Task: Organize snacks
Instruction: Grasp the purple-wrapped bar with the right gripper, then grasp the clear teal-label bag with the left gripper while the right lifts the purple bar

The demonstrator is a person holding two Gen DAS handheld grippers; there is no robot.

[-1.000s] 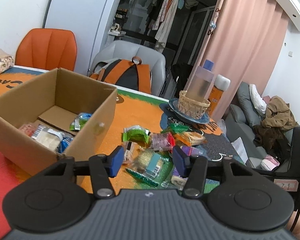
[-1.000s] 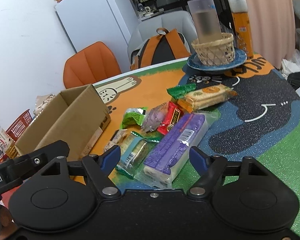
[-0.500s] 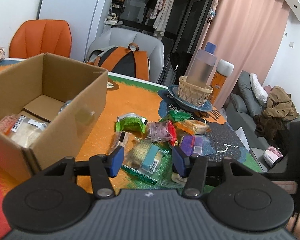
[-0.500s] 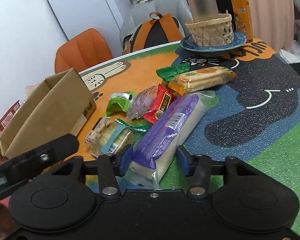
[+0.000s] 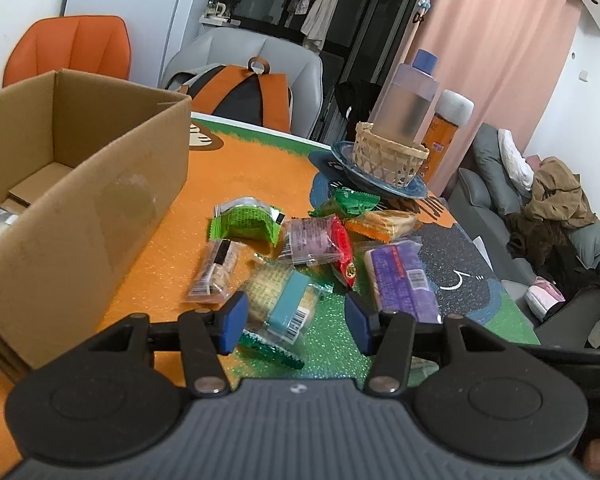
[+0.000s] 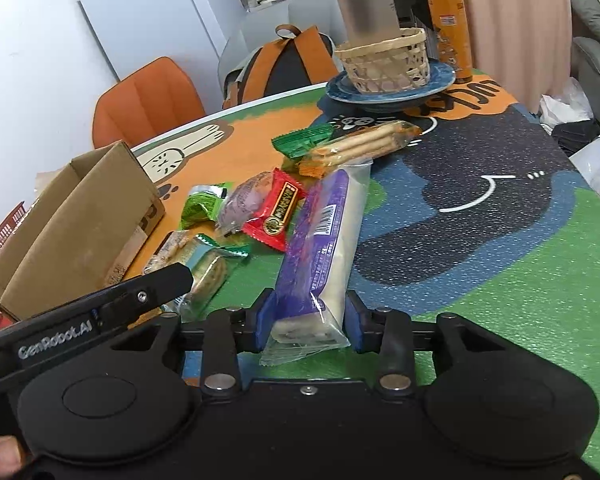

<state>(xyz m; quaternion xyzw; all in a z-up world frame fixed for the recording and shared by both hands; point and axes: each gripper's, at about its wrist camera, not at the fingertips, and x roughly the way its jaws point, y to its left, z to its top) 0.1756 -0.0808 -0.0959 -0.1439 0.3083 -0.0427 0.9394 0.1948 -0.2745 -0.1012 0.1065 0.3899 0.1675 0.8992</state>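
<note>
My right gripper (image 6: 306, 322) has its blue pads on either side of the near end of the long purple packet (image 6: 320, 248), and the jaws are closing on it, both pads already against the wrapper. The packet runs away from me over the green part of the table mat (image 6: 500, 280), its far end near the red packet (image 6: 278, 212).

My left gripper (image 5: 292, 322) hangs about half open with nothing gripped. Between its pads, on the mat below, I see the clear packet with a teal label (image 5: 284, 300); whether the pads touch it I cannot tell. In the right view this gripper's black finger (image 6: 156, 284) shows just left of my right one.

A little farther lie a narrow clear biscuit packet (image 5: 216, 268), a purplish round snack (image 5: 310, 238) beside the red one, and a bright green packet (image 5: 246, 222). Beyond them are a dark green wrapper (image 5: 354, 202) and an orange-trimmed cracker pack (image 5: 384, 224).

To the left stands the open cardboard box (image 5: 100, 200), with wrapped snacks in it at the view's edge.

At the far side a woven basket (image 5: 388, 156) sits on a blue plate (image 5: 412, 190), holding a frosted bottle (image 5: 406, 104); an orange bottle (image 5: 446, 132) stands just behind.
</note>
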